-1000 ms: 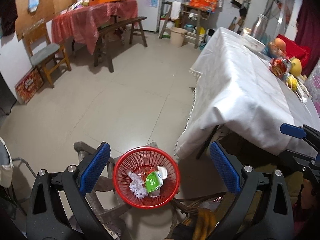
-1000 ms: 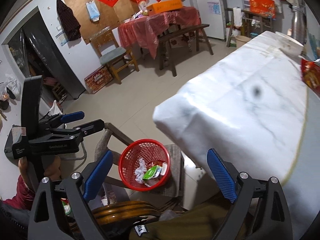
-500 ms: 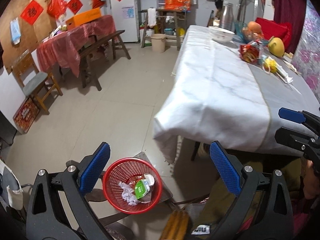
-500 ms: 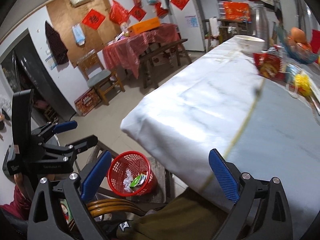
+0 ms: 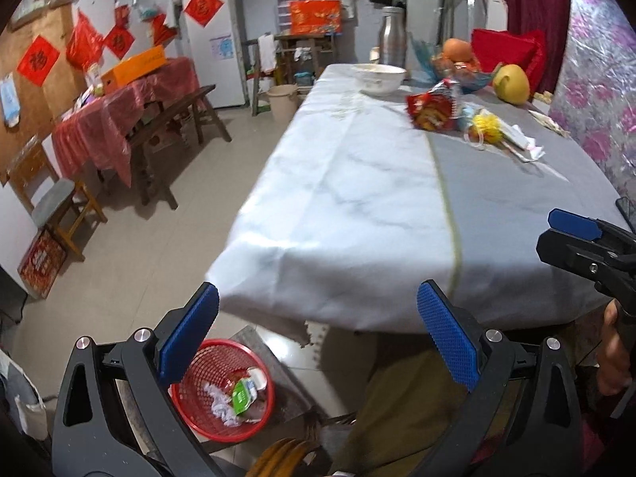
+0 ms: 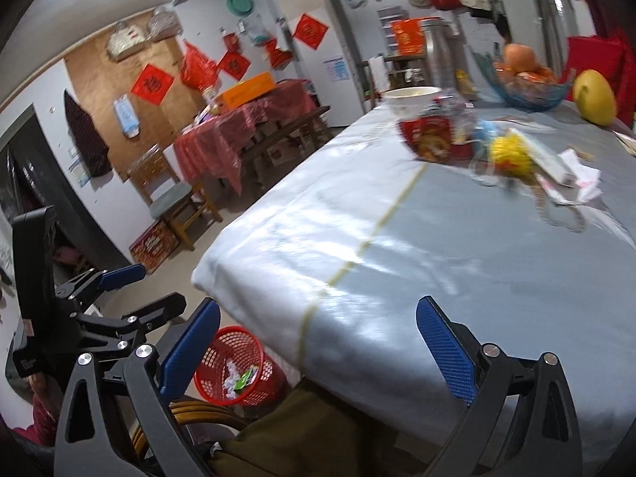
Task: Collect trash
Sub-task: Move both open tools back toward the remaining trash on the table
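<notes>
both the left gripper and right gripper hang empty, jaws spread wide. the red basket of trash sits low beside the worktop; wrappers lie at its far end.

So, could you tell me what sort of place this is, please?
Most likely a lived-in home dining room: a cloth-covered table with a fruit bowl, a fridge behind, and a red wastebasket.
</notes>
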The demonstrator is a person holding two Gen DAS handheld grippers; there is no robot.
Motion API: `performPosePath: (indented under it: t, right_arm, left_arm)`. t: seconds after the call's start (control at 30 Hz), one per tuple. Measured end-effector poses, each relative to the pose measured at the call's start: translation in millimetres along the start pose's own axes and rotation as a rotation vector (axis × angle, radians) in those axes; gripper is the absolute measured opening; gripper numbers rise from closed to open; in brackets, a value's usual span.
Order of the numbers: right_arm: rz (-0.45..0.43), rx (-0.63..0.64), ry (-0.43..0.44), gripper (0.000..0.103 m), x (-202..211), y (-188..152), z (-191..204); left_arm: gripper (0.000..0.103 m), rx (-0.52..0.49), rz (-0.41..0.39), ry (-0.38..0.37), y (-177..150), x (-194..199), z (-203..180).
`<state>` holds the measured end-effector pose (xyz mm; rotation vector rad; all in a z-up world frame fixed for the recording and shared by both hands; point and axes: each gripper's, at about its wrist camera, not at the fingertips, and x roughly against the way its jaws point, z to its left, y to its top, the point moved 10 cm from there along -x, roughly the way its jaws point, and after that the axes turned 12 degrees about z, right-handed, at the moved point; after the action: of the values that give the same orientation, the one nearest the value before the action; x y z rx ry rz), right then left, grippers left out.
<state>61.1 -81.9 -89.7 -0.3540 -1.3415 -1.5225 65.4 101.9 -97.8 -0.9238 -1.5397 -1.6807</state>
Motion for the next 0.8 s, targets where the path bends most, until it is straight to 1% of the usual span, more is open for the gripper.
performPosePath:
  t: [0.13, 0.3, 0.53, 0.63, 0.77, 0.8]
  right_arm:
    - [-0.026, -0.037, -0.028, 0.097, 12.1, 1.3, -29.8]
    - [-0.065, -0.102, -0.082, 0.097, 24.9, 5.6, -76.7]
    - [-0.093, -0.220, -0.197, 0.097, 35.3, 3.6, -148.4]
    - [-0.097, -0.275, -0.213, 0.097, 36.4, 3.4, -176.9]
    - [-0.099, -0.338, -0.222, 0.097, 36.3, 4.7, -207.5]
    - [-0.099, -0.352, -0.229, 0.097, 35.5, 6.2, -216.3]
  left_arm:
    - [0.096, -0.031, -0.001, -0.030, 12.6, -6.9, -27.7]
    - [0.096, -0.063, 0.021, -0.072, 29.3, -22.4, -63.0]
    - [0.096, -0.095, 0.069, -0.139, 57.5, -53.9, -107.7]
    - [0.096, -0.114, 0.089, -0.154, 73.0, -69.2, -123.1]
    - [0.096, -0.118, 0.101, -0.149, 92.7, -85.7, -131.6]
    - [0.096, -0.112, 0.111, -0.158, 101.9, -92.4, -133.7]
